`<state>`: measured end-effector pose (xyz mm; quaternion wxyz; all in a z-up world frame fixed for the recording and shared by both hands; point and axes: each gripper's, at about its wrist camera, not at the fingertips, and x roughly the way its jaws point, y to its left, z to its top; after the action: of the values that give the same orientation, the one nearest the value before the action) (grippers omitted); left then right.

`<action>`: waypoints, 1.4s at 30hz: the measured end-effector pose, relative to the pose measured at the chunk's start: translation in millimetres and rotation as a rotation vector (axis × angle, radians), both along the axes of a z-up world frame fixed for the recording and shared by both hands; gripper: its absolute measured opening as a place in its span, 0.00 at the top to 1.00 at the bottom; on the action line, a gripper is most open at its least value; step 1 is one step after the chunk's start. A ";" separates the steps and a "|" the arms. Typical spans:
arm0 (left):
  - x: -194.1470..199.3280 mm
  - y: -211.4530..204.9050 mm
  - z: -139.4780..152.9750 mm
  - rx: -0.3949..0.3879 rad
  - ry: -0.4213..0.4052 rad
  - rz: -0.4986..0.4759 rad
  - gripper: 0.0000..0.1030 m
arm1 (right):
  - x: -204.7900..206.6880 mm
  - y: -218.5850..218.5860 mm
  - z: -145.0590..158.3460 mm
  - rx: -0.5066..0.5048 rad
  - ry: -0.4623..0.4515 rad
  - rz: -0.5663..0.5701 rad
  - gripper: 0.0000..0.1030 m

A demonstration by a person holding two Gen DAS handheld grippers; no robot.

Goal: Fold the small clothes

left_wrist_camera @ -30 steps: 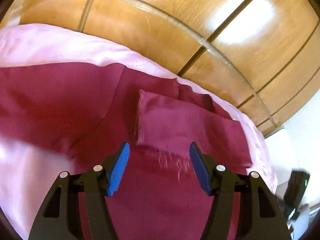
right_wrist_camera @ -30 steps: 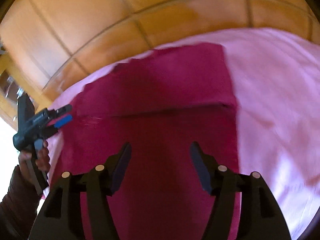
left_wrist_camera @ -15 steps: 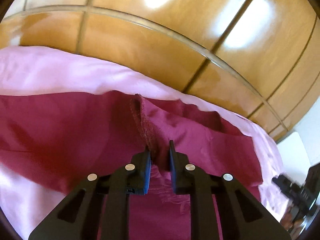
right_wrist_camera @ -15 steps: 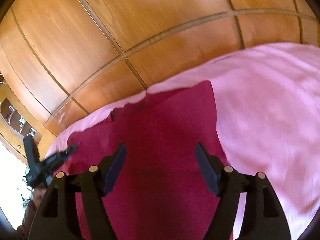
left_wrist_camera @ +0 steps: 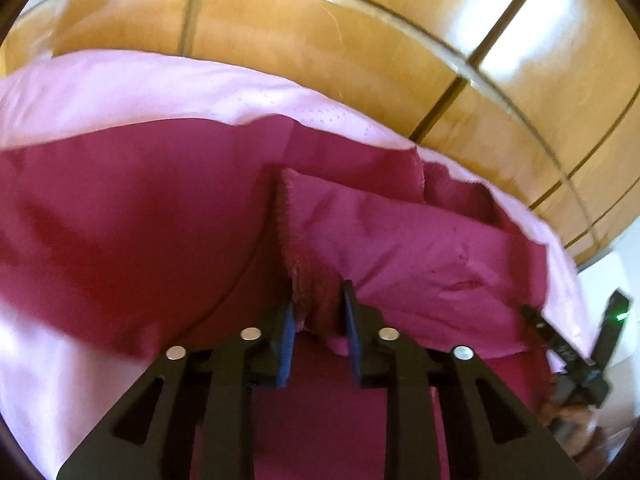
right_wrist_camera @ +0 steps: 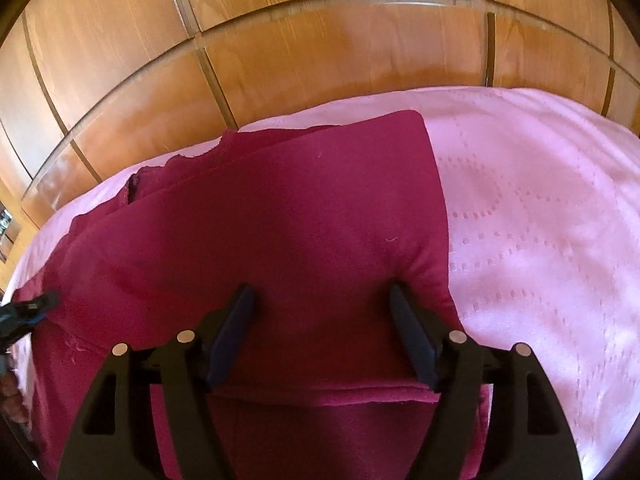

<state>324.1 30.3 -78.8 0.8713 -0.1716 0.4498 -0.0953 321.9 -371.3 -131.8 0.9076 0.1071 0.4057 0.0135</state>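
A dark red cloth [left_wrist_camera: 120, 216] lies spread on a pink bedsheet [left_wrist_camera: 132, 88]. My left gripper [left_wrist_camera: 318, 308] is shut on a frayed corner of the cloth's folded flap [left_wrist_camera: 400, 240] and holds it lifted. My right gripper [right_wrist_camera: 320, 304] is open, with its fingers pressed down on the cloth [right_wrist_camera: 300, 208] near its right edge. The cloth's front hem [right_wrist_camera: 328, 396] lies under the right fingers. The right gripper also shows at the right edge of the left wrist view [left_wrist_camera: 576, 360], and the left gripper shows at the left edge of the right wrist view [right_wrist_camera: 28, 308].
Glossy wooden wardrobe panels [right_wrist_camera: 320, 52] stand close behind the bed. Bare pink sheet [right_wrist_camera: 540, 220] spreads to the right of the cloth. A white object [left_wrist_camera: 612, 276] sits beyond the bed's right side.
My left gripper closed on the flap's frayed corner and lifted it. My right gripper stayed open and came down onto the cloth near its right edge.
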 end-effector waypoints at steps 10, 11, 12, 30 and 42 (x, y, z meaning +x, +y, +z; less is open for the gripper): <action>-106.2 162.5 12.8 -0.073 -0.060 0.358 0.76 | 4.0 24.2 -3.2 -0.154 0.019 0.000 0.19; -113.4 181.5 9.5 -0.084 -0.051 0.406 0.76 | 4.6 24.8 -3.8 -0.159 0.022 -0.001 0.19; -121.7 204.7 5.6 -0.099 -0.035 0.473 0.76 | 5.3 25.0 -4.5 -0.158 0.022 -0.002 0.19; -87.5 361.2 -10.8 -0.259 0.016 0.834 0.76 | 3.9 27.2 -0.6 -0.189 0.014 -0.005 0.18; -63.7 292.4 47.0 -0.211 -0.141 0.580 0.93 | 5.2 28.5 0.1 -0.201 0.011 -0.006 0.18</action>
<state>260.4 322.7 -31.8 0.8687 -0.3751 0.3080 0.0993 327.1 -342.8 -131.6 0.9117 0.0167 0.4095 -0.0303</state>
